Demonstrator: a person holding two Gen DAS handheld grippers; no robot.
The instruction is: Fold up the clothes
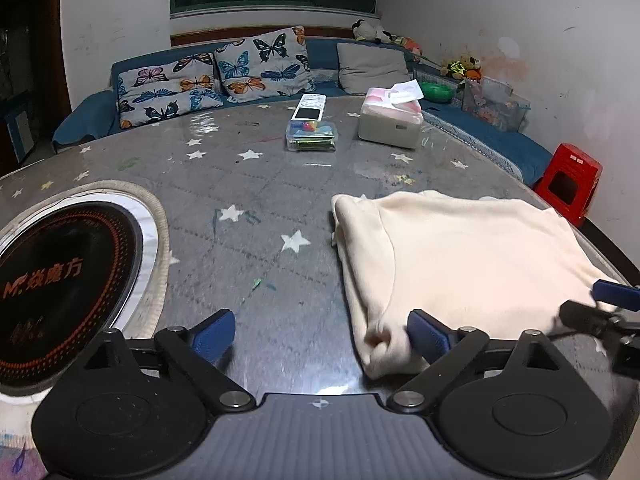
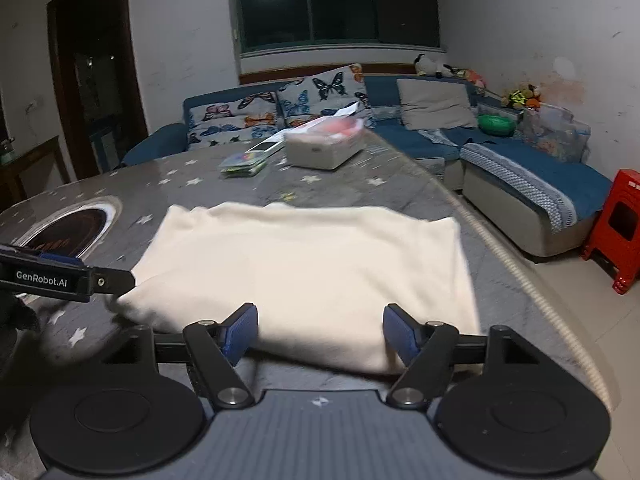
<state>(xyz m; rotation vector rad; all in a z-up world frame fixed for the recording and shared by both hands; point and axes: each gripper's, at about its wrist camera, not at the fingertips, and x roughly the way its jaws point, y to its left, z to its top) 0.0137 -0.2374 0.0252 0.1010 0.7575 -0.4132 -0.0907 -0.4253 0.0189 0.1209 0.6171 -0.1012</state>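
A cream garment (image 1: 452, 256) lies folded into a rough rectangle on the grey star-patterned table (image 1: 248, 184). My left gripper (image 1: 320, 334) is open and empty; its right finger touches the garment's near left corner. The right gripper shows at the right edge of the left wrist view (image 1: 600, 308). In the right wrist view the garment (image 2: 312, 264) fills the middle. My right gripper (image 2: 320, 330) is open, its fingers at the garment's near edge, holding nothing. The left gripper comes in from the left (image 2: 68, 276), at the garment's left corner.
A round induction cooker (image 1: 64, 284) is set into the table at the left. A remote (image 1: 308, 106), a small plastic box (image 1: 312, 136) and a tissue box (image 1: 392, 120) stand at the far side. A blue sofa (image 2: 520, 168) and a red stool (image 2: 620, 228) are beyond the table's right edge.
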